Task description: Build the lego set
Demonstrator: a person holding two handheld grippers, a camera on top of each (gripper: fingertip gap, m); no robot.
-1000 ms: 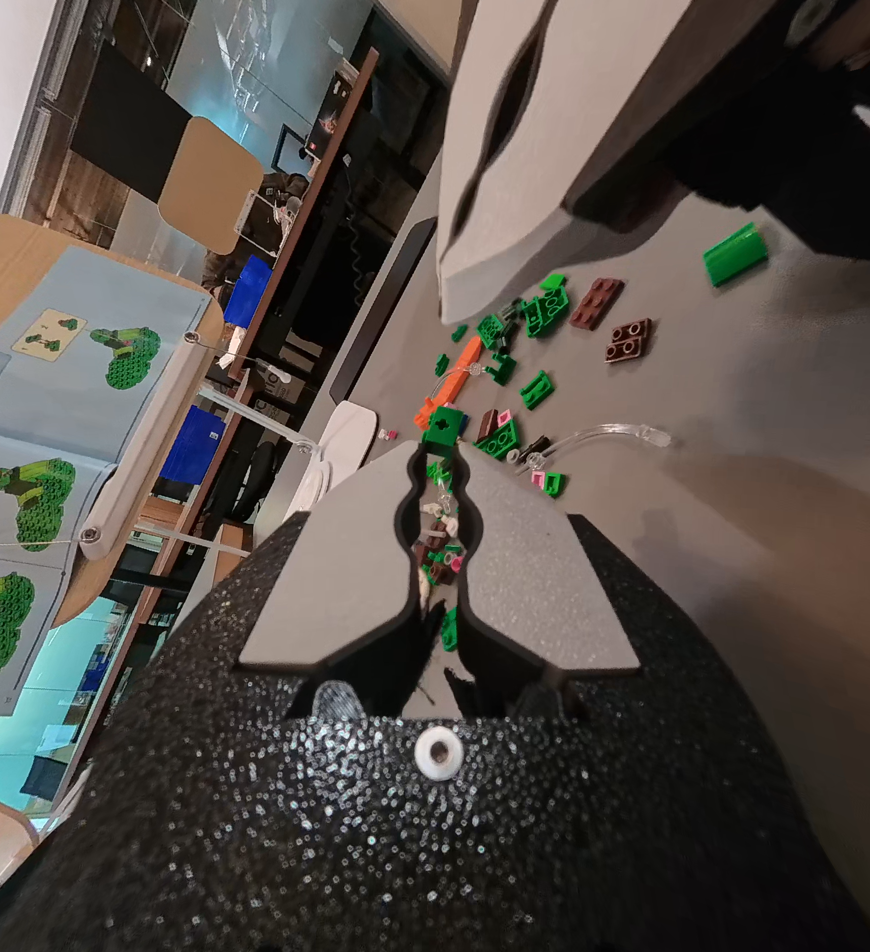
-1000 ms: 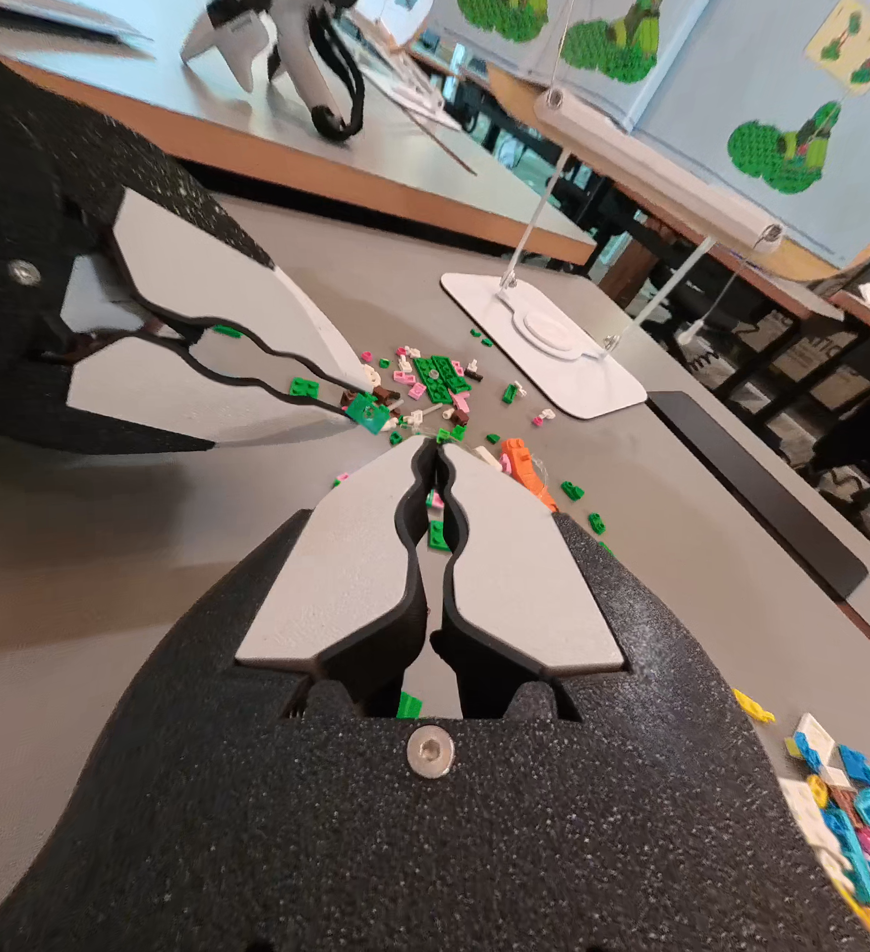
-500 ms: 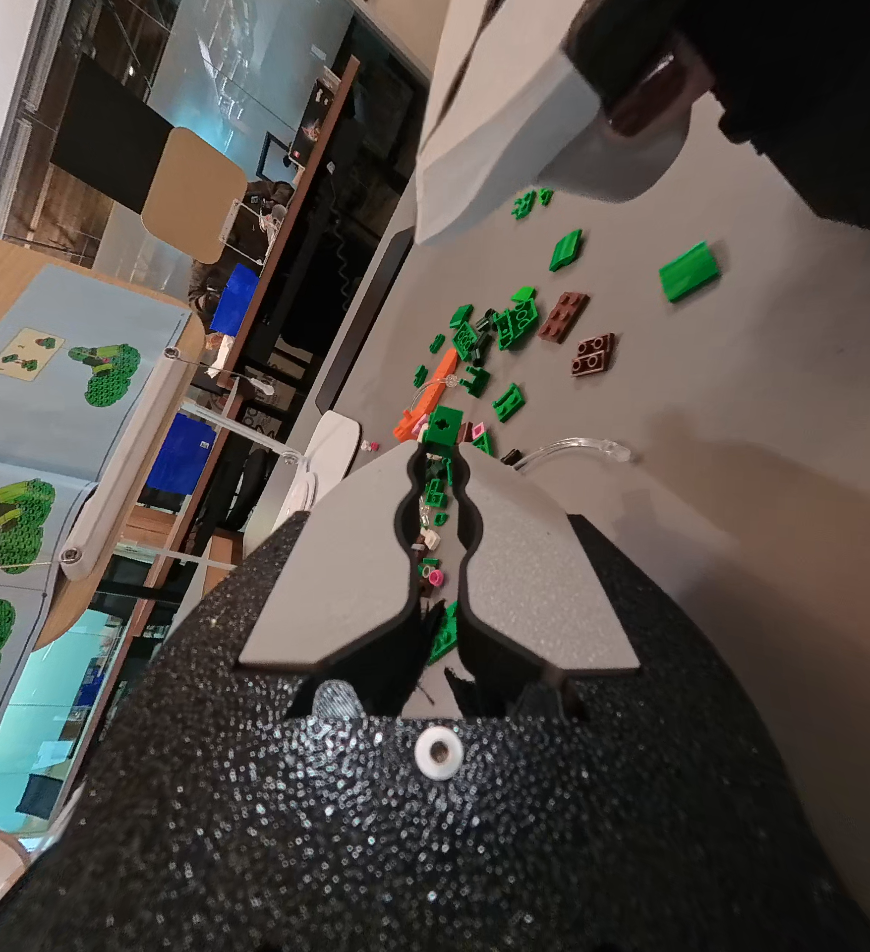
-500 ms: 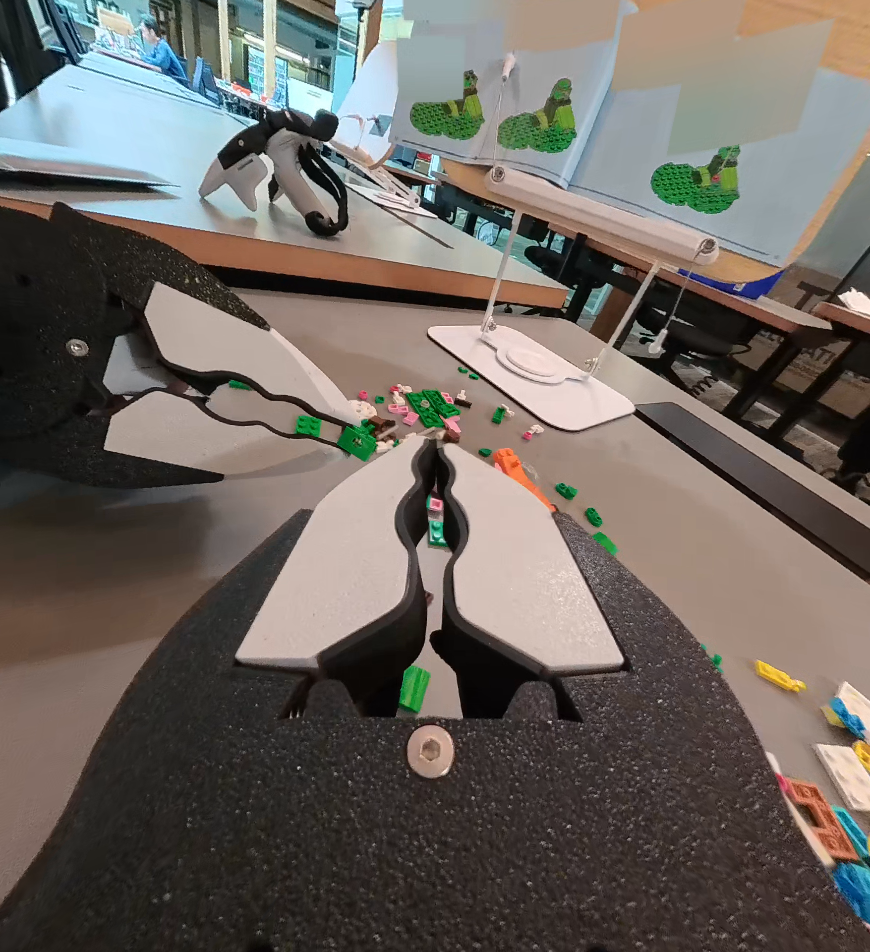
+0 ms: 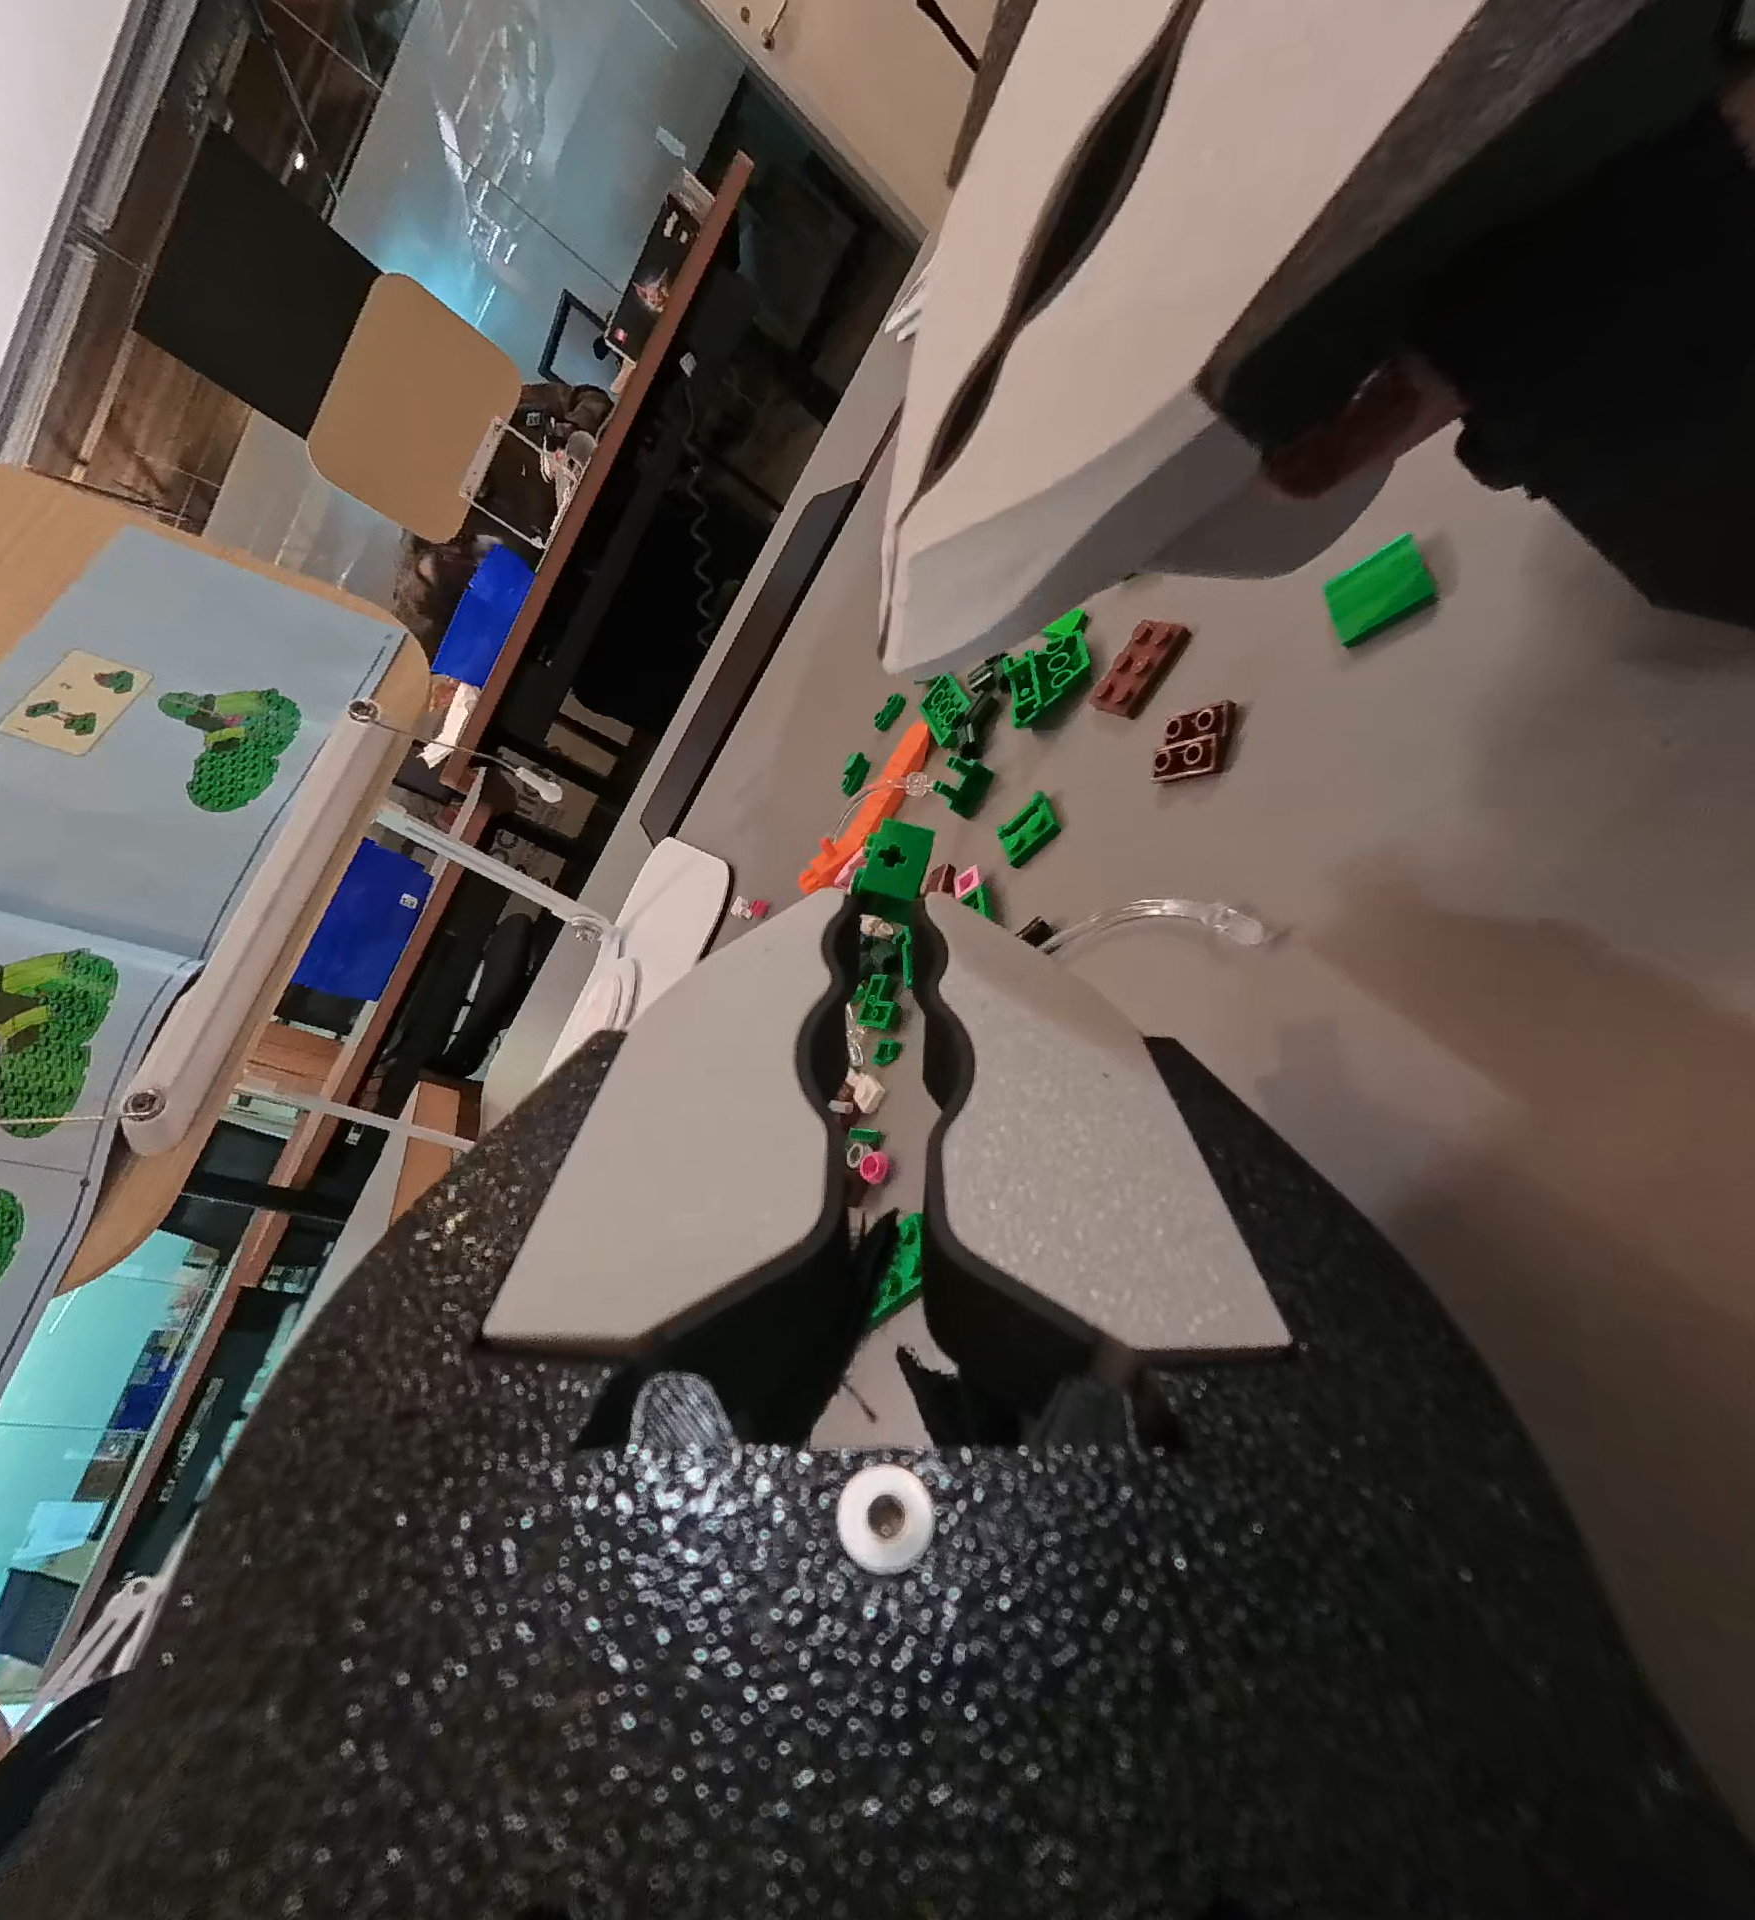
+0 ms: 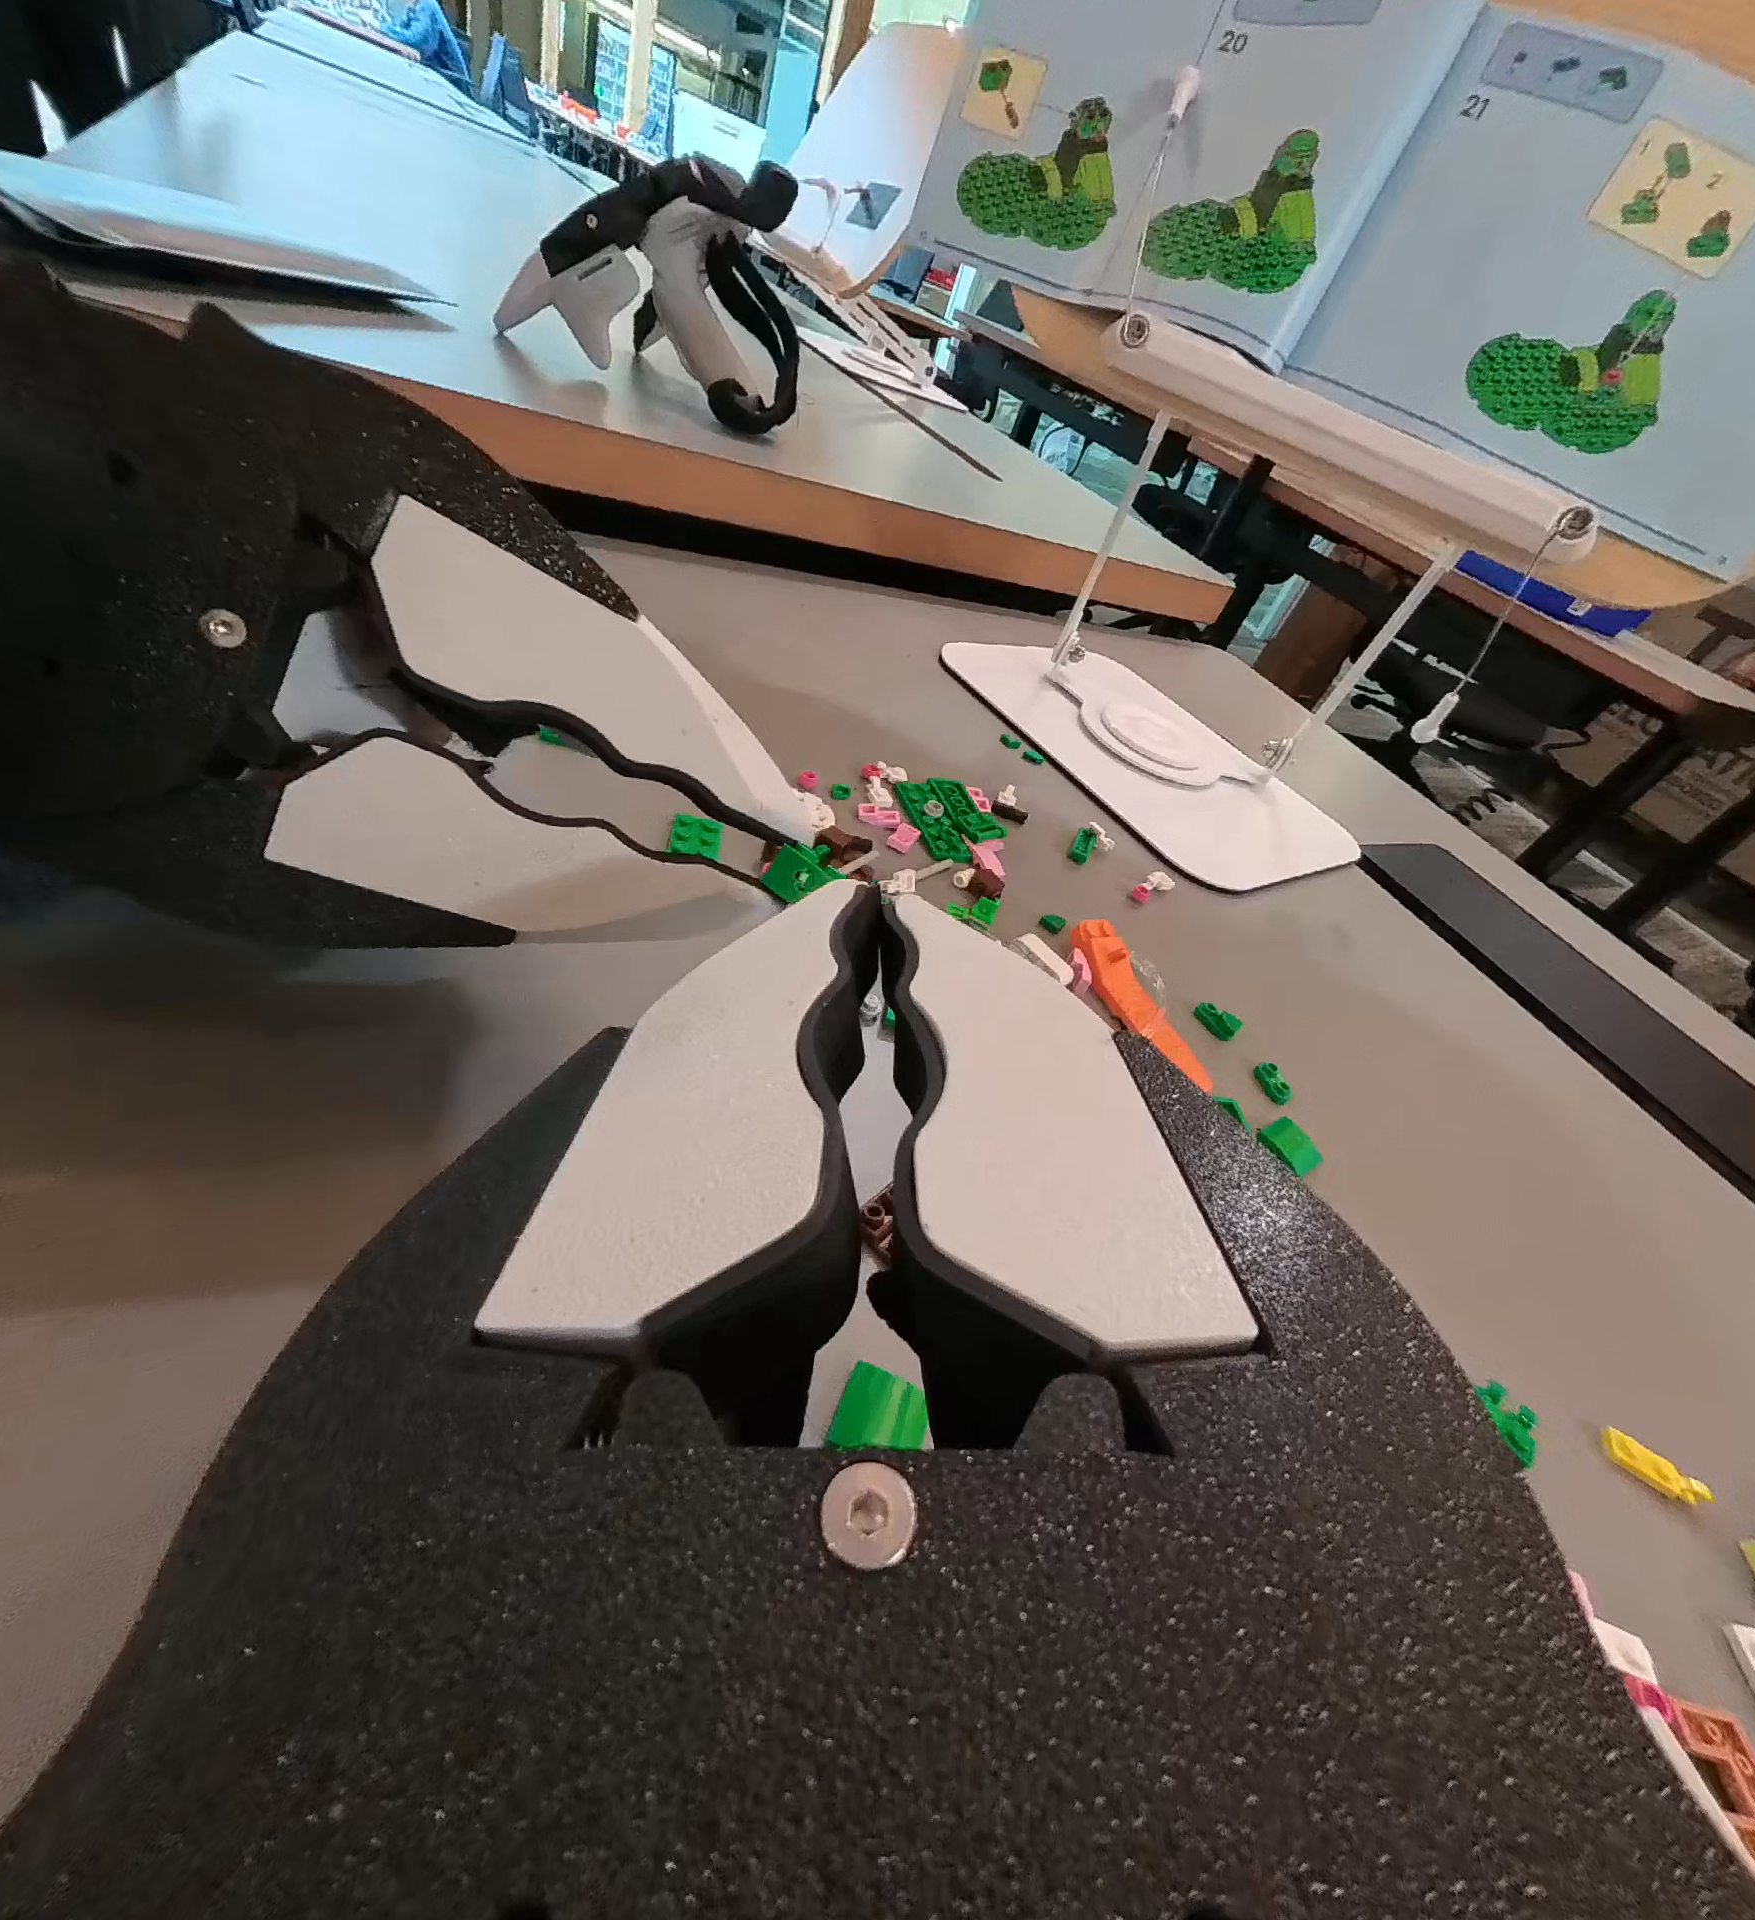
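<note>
- The room is an open workspace with rows of tables; a grey matte worktop (image 6: 1475,1195) carries everything here.
- An instruction booklet (image 6: 1475,229), pale blue and glossy, stands on a white wire stand (image 6: 1153,758) at 1 o'clock in the right wrist view.
- The left claw (image 5: 888,899), grainy black shell with smooth grey fingers, is clenched on a small green cube brick (image 5: 894,857) at its tips.
- The right claw (image 6: 878,909) has its wavy-edged fingers nearly together; I cannot tell whether they pinch anything.
- Loose lego pieces (image 6: 946,821), green, brown and pink plastic, lie scattered at 12 o'clock just past both tips.
- An orange ridged tool (image 6: 1127,977) lies beside them.
- A curved clear tube (image 5: 1153,920) lies at 1 o'clock in the left wrist view.
</note>
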